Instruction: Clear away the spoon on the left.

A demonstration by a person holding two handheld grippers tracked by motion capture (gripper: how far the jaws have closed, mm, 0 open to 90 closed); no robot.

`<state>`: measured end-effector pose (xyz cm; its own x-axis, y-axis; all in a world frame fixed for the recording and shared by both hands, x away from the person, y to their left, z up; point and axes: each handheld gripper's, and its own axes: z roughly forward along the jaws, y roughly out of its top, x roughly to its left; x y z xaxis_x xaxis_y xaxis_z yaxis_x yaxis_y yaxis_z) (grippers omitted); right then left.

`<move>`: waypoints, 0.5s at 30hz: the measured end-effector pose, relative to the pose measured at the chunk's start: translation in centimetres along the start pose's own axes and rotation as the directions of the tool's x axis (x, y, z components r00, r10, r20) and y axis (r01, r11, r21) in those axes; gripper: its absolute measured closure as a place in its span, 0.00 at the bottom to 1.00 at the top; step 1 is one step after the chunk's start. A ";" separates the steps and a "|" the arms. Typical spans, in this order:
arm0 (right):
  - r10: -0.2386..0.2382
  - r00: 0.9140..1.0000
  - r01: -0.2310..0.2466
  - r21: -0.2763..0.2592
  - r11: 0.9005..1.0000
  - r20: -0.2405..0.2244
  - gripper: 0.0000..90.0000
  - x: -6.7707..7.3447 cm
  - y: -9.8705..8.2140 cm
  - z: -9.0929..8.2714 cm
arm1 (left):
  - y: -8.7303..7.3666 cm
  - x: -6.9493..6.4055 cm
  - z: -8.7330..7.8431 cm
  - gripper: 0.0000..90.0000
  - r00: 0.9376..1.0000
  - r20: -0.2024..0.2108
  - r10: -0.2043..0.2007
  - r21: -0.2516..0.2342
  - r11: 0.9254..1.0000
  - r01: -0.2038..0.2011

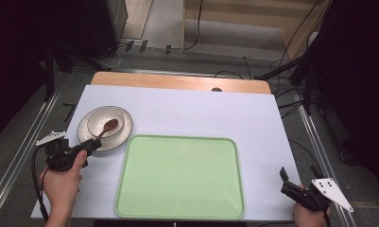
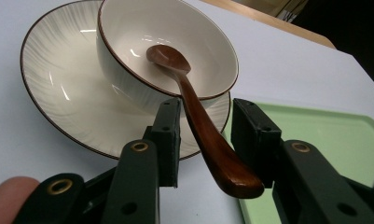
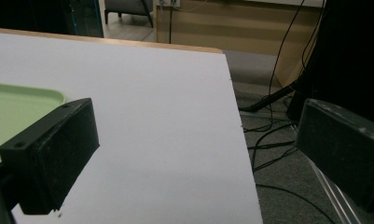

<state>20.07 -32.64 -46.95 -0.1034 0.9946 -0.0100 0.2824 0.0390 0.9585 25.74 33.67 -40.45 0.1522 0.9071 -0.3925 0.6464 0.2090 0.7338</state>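
A brown wooden spoon (image 1: 109, 125) rests with its head in a cream bowl (image 1: 95, 124) on a matching saucer (image 1: 84, 131) at the table's left. Its handle (image 2: 208, 140) sticks out over the bowl's rim (image 2: 128, 88) and the saucer (image 2: 58, 84). My left gripper (image 1: 95, 143) is open, one jaw on either side of the handle (image 2: 205, 105); a gap shows on the right side. My right gripper (image 1: 298, 169) stands open near the table's front right corner, nothing between its jaws (image 3: 198, 135).
A light green tray (image 1: 177, 175) lies at the front middle of the white-covered table (image 1: 201, 109), just right of the saucer (image 2: 334, 135). The table's right edge (image 3: 243, 130) drops to a floor with cables.
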 end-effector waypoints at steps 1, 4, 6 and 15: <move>0.004 1.000 -0.004 0.001 1.000 0.001 0.00 0.0 0.0 0.0 | 0.0 0.0 0.0 0.72 1.000 0.000 -0.001 -0.002 1.000 0.001; 0.004 1.000 -0.004 0.000 1.000 -0.001 0.00 0.0 0.0 0.0 | -0.1 0.0 0.0 0.77 1.000 -0.007 0.004 -0.003 1.000 -0.004; 0.002 1.000 -0.002 0.002 1.000 -0.002 0.00 0.0 0.0 0.0 | -0.1 -0.1 -0.1 0.82 0.999 -0.031 0.013 -0.008 1.000 -0.013; 0.004 1.000 -0.004 0.007 1.000 -0.004 0.00 0.1 -0.1 0.1 | -0.4 -0.5 -0.1 0.86 0.997 -0.073 0.037 -0.026 0.999 -0.039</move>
<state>20.14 -32.51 -47.10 -0.1057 0.9944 -0.0048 0.2898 0.0355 0.9564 25.35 33.19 -40.51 0.1208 0.9384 -0.3239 0.6203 0.1834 0.7626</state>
